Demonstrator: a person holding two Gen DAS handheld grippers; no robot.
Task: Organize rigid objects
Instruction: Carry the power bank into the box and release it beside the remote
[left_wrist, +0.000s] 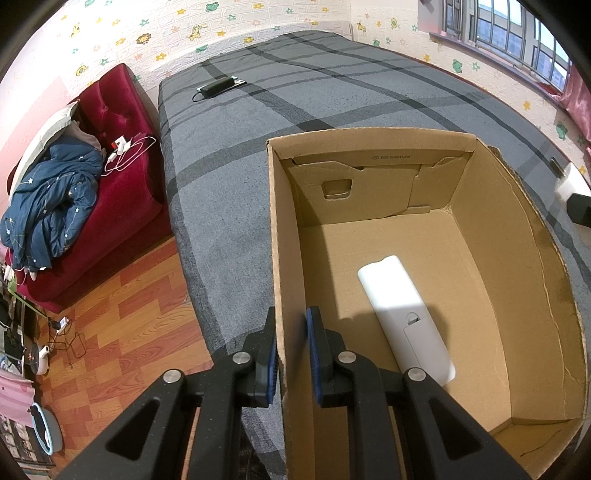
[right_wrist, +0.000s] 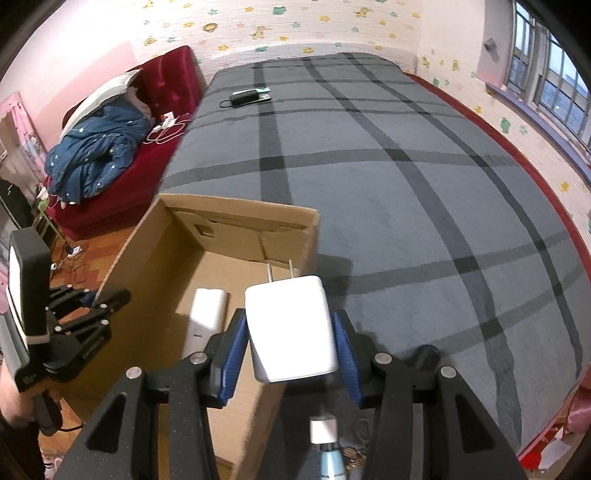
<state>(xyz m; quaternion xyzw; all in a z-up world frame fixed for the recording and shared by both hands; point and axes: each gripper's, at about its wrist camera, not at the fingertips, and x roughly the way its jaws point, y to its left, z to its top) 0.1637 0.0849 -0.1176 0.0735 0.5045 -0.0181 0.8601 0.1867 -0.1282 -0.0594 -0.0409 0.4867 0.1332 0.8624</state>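
The left claw (left_wrist: 291, 354) is closed on the left wall of the box (left_wrist: 491, 295), one blue pad outside the cardboard and one inside. The box sits open-topped on the bed (left_wrist: 295, 110), which wears a grey cover with dark stripes. On the box floor lies a long white remote (left_wrist: 402, 314), back side up, its near end close behind the inner finger.

The right claw (right_wrist: 291, 341) holds a white charger (right_wrist: 290, 325) between its blue pads, partly open to the charger's width, with the two prongs pointing away from the camera. The charger hangs above the box's right wall (right_wrist: 310, 236), near that corner. In the right view the left claw (right_wrist: 92, 302) shows at the box's far side, and a black pack (right_wrist: 245, 96) lies far up the bed.
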